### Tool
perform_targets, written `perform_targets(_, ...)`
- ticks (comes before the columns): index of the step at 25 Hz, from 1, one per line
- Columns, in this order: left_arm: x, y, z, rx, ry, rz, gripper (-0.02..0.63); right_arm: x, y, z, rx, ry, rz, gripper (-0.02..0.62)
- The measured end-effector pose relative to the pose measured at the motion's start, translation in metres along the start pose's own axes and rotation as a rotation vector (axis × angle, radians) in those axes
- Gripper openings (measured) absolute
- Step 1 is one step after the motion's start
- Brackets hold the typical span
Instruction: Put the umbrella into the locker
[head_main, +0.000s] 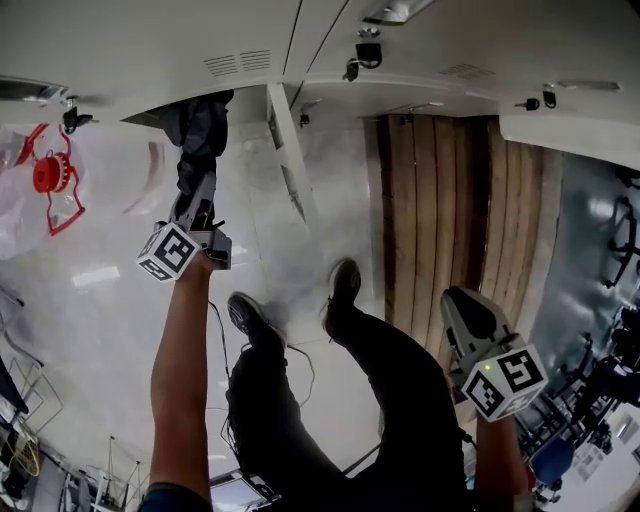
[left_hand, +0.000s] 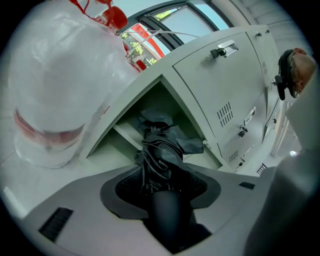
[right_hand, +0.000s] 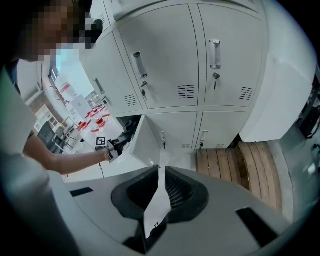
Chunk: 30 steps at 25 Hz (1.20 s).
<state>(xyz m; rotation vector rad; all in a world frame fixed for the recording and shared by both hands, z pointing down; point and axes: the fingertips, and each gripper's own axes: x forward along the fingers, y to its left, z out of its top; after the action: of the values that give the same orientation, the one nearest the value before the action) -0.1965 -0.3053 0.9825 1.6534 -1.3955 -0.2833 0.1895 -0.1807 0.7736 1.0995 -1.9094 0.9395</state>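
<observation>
- Plastic bag (left_hand: 55, 95): fills the left of the left gripper view, clear, with red parts at its top. In the head view it lies at the far left on the pale floor (head_main: 110, 330).
- Left tool (left_hand: 161, 172): gripping the umbrella (left_hand: 159, 145). Both jaws are closed on the black handle end at the lower centre of the left gripper view. Its marker cube (head_main: 167, 252) shows left of centre in the head view, at the end of a bare forearm.
- Umbrella: dark, folded, its fabric bunched. It runs from the jaws up and away, and its far end is inside the mouth of the open compartment (left_hand: 125, 135), above the compartment's shelf.
- Locker (right_hand: 200, 60): a grey bank of doors with handles and vent slots. All doors seen are closed except the one at the open compartment, which stands out edge-on at the upper centre of the head view.
- Person's shoes (head_main: 250, 318): two dark shoes on the floor at the centre of the head view, just right of the left forearm.
- Wooden pallet (head_main: 450, 210): brown slats on the floor, right of centre, in front of the locker.
- Right tool (right_hand: 159, 172): closed and empty, with only a thin slit between the jaw tips. It sits at the lower right of the head view, well apart from the umbrella.
</observation>
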Motion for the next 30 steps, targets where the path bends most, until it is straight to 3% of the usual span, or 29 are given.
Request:
perform_targets(4, 0.022, 0.019, 0.006, -0.016, -0.012, 0.032, 0.221, 0.012, -0.011, -0.009, 0.006, -0.007, -0.013, 0.049)
perform_targets(10, 0.049, 0.024, 0.014, -0.066, -0.017, -0.006, 0.221, 0.036, -0.01, -0.003, -0.056, -0.063, -0.008, 0.051)
perform_targets(18, 0.068, 0.054, 0.017, -0.146, -0.012, 0.02, 0.225, 0.134, 0.015, 0.097, -0.209, -0.251, 0.059, 0.049)
perform_targets(24, 0.086, 0.059, 0.024, -0.159, -0.019, 0.003, 0.225, 0.176, 0.036, 0.138, -0.176, -0.323, 0.12, 0.049)
perform_targets(30, 0.109, 0.062, 0.034, -0.229, -0.029, -0.034, 0.234, 0.2, 0.052, 0.156, -0.167, -0.352, 0.171, 0.049)
